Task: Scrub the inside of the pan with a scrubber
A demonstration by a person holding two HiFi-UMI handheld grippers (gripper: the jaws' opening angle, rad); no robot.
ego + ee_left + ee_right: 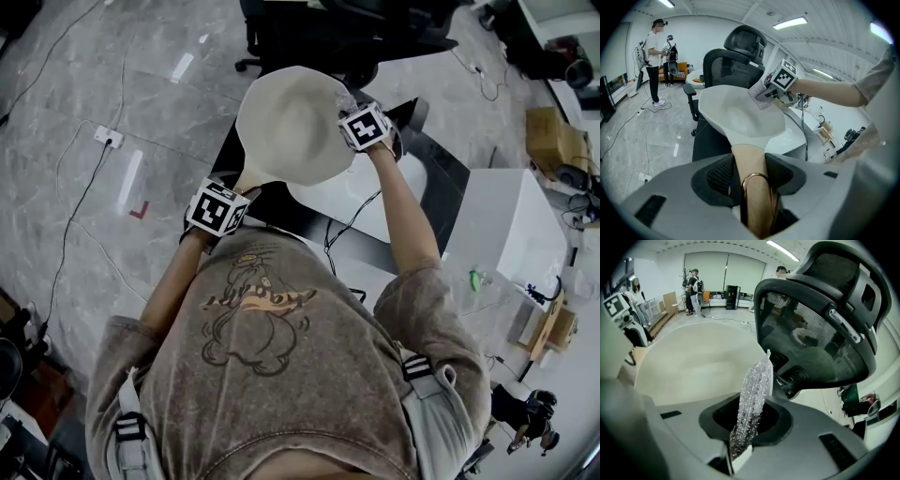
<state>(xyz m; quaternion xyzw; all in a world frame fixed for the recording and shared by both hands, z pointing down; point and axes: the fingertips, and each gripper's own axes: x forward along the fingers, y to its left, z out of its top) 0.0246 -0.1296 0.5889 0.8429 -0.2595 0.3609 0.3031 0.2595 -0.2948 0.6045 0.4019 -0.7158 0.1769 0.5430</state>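
Jaws on cream pan point(292, 127), silvery scrubber point(752, 399)

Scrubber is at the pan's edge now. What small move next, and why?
Probably sweep the scrubber inward across the inside of the pan. The right gripper grips it at the rim, not the middle, while the left gripper clamps the handle.

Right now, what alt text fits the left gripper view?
The left tool grips the tan handle of a cream pan. The right tool holds a silvery scrubber at its far rim; a black office chair stands behind.
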